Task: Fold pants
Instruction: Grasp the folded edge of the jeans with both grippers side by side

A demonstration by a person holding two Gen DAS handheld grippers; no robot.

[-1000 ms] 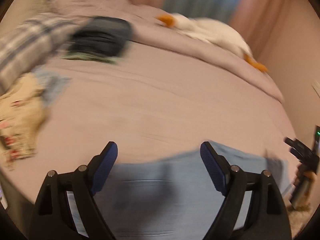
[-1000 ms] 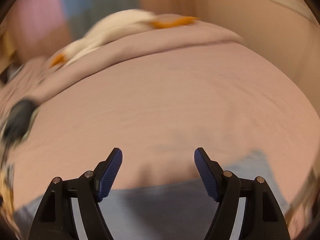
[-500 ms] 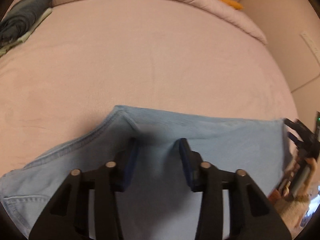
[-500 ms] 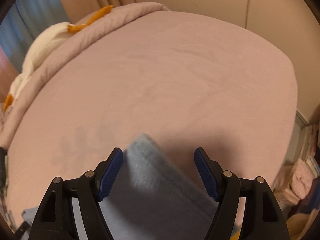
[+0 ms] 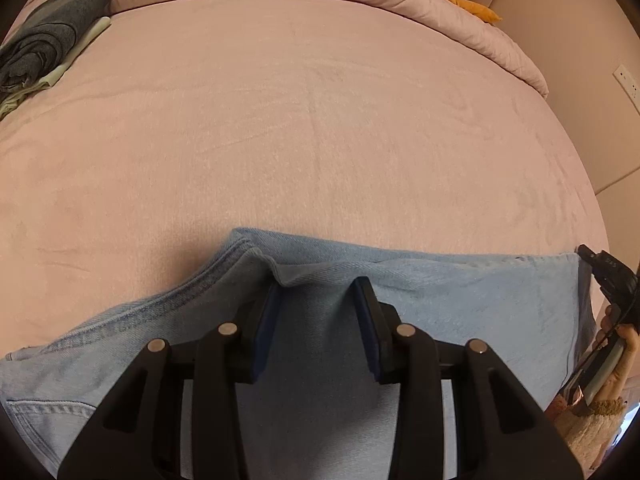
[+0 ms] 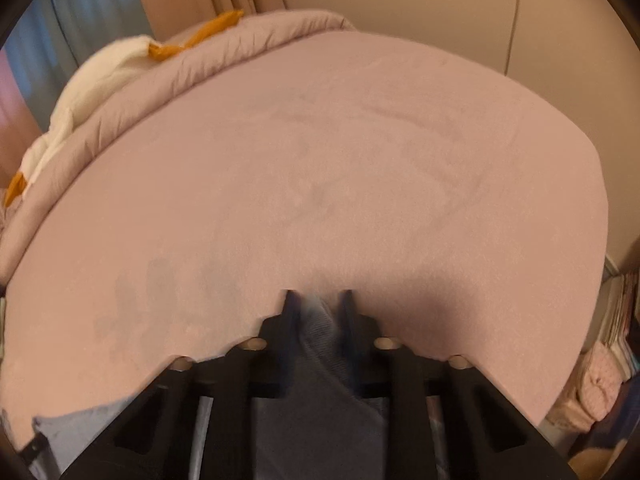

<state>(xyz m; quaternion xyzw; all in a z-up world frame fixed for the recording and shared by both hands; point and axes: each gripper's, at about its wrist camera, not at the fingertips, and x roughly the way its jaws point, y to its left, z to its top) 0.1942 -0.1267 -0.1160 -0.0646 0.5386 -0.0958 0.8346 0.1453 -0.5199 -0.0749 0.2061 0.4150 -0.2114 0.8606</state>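
Light blue jeans lie flat along the near edge of a pink bed. My left gripper has narrowed onto a raised fold at the jeans' far edge, with denim between its blue pads. My right gripper is pinched on the far corner of the jeans, with a ridge of denim between its fingers. The right gripper and the hand holding it show at the right end of the jeans in the left wrist view.
A folded dark grey garment lies at the bed's far left. A rolled pink duvet with a white and orange plush toy runs along the far side. Walls stand close on the right. Stacked items sit beside the bed.
Both grippers came down from above the bed onto the jeans' far edge. The left closed from wide open onto a fold; the right closed on the corner.
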